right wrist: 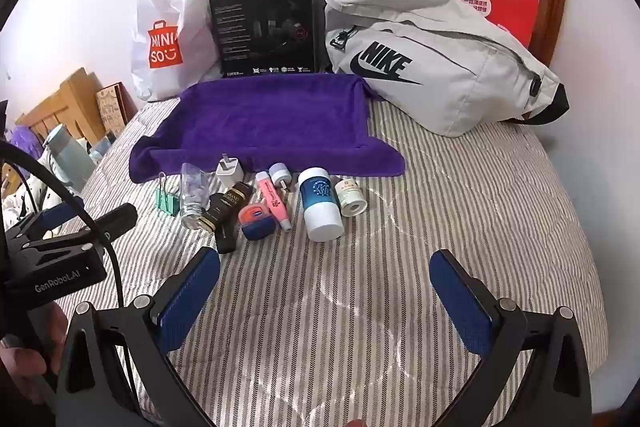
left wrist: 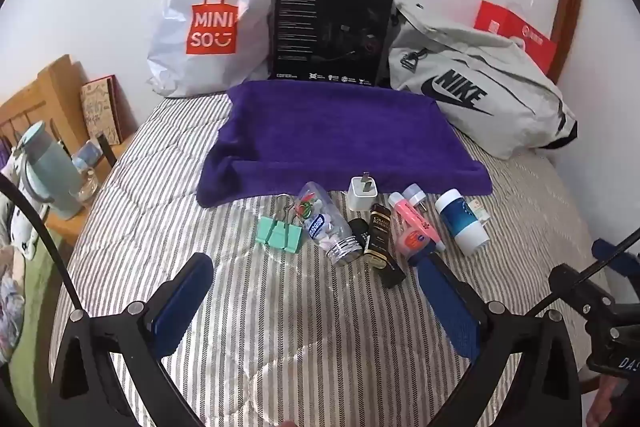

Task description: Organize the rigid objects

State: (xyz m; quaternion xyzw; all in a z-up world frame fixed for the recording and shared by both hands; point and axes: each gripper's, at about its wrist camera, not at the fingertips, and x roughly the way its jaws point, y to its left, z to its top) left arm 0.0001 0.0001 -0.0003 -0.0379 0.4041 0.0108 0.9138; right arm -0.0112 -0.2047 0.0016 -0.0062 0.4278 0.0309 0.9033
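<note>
Two claws wide, empty: left claw [left wrist: 316, 277], right claw [right wrist: 326, 273] | one purple towel [right wrist: 272, 119] | one binder clip [right wrist: 167, 202]

Miniso bag [left wrist: 208, 27], black box [left wrist: 332, 31], Nike bag [left wrist: 480, 95] line the wall

Small rigid items lie in 1 row below purple towel [right wrist: 264, 119]: binder clip [right wrist: 166, 201], clear jar [right wrist: 192, 197], charger [right wrist: 228, 173], blue-white bottle [right wrist: 320, 203].
</note>
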